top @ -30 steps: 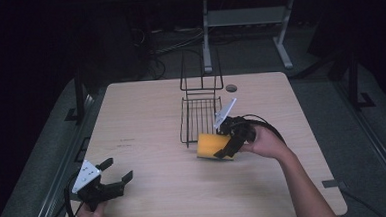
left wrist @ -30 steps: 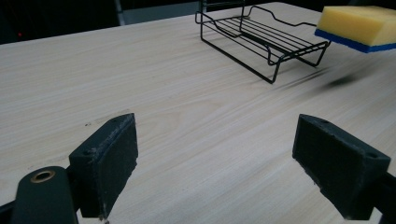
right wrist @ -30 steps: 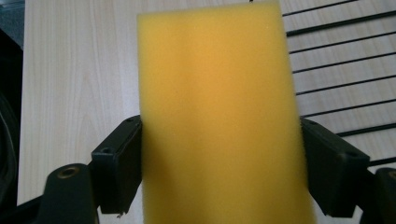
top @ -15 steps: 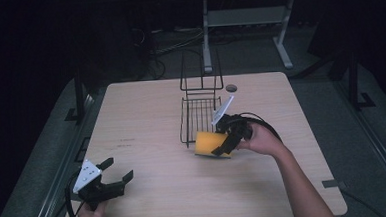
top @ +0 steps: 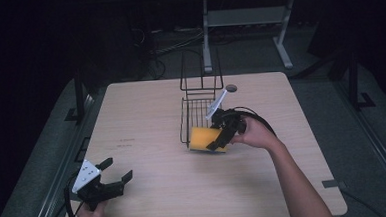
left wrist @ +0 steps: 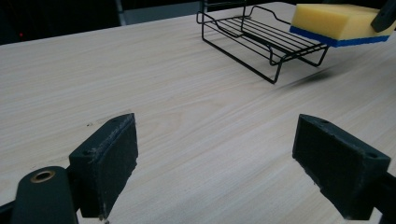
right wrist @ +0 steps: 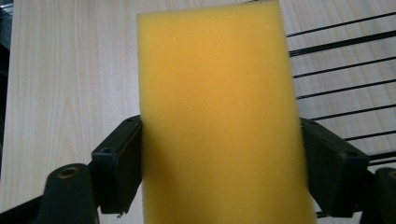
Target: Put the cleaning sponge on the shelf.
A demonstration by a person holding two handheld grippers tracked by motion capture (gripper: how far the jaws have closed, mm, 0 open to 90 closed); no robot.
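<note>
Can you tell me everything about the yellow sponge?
The sponge is a soft-looking foam block, yellow on top with a thin blue layer underneath. The right claw squeezes its two long sides between black jaws and holds it up off the table, lying nearly flat. It hangs over the near edge of the black wire rack; whether it touches the rack cannot be told.

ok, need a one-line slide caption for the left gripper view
Open left hand-held gripper low over the wooden table, facing a yellow-and-blue sponge held above the black wire rack.
</note>
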